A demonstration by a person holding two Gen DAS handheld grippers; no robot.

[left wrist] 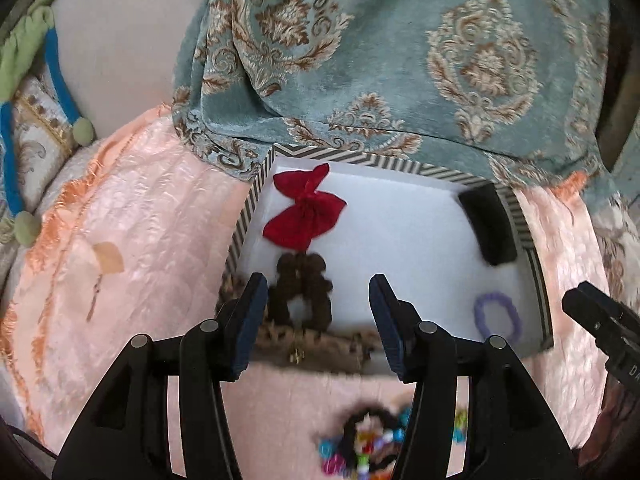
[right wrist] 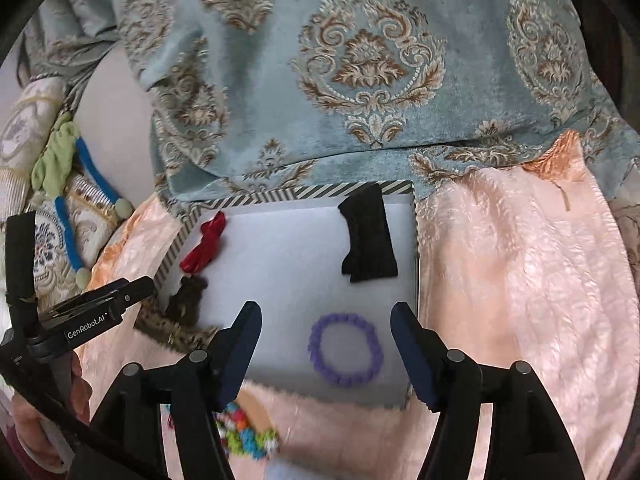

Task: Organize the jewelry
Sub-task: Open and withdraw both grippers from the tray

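Left tongs (left wrist: 318,316): apart, empty.
Right tongs (right wrist: 326,346): apart, empty.
Behind the tips: multicoloured bead bracelets (left wrist: 370,446) on the pink blanket (left wrist: 132,240), left to sort.
Just ahead: purple bracelet (right wrist: 345,349), brown bead strand (left wrist: 302,290), inside the striped box (left wrist: 534,276).
Farther: red bow (left wrist: 306,214), black band (right wrist: 370,236), placed.

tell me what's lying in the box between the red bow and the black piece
Nothing: between the red bow and the black piece only the box's bare white floor shows, clearest in the right wrist view.

Two downward wrist views, shared box (left wrist: 256,184)
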